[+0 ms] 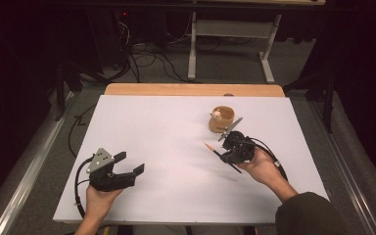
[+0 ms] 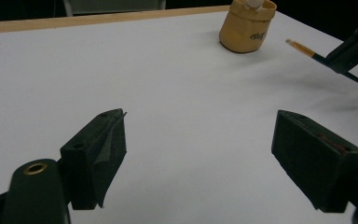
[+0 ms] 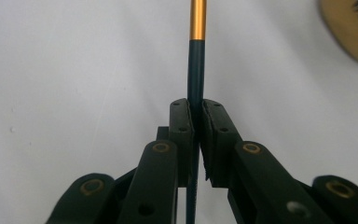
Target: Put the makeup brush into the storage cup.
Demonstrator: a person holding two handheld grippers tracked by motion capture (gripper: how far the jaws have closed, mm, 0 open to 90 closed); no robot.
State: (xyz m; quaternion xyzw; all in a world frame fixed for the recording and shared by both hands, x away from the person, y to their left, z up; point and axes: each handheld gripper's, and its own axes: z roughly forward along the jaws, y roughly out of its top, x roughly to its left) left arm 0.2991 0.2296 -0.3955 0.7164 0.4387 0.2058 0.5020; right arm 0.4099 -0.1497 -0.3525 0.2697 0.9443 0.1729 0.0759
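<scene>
A dark-handled brush [image 1: 222, 156] with a gold ferrule is clamped between the fingers of the right gripper [image 1: 236, 147], at the right of the bench [image 1: 166, 127]. The pads are pressed flat on the dark handle from both sides, as seen in the right gripper view [image 3: 196, 93], with the gold ferrule projecting beyond the fingers [image 3: 181, 135]. In the high view the brush is seen held clear of the white surface, its pale tip pointing left and slightly far, its handle end running near and right below the gripper. A shadow is cast on the bench beneath it.

A tan wooden cup [image 1: 222, 119] stands upright just beyond the right gripper, toward the far right of the bench, with a small pale object inside; what that object is cannot be told. The cup is apart from the brush.

The left gripper [image 1: 129, 165] is held at the near left of the bench, well apart from the brush and cup. Its fingers [image 2: 98, 154] stand wide apart with only bare white surface between them. In the left gripper view the cup [image 2: 247, 28] and the clamped brush [image 2: 307, 50] are recorded at the far right.
</scene>
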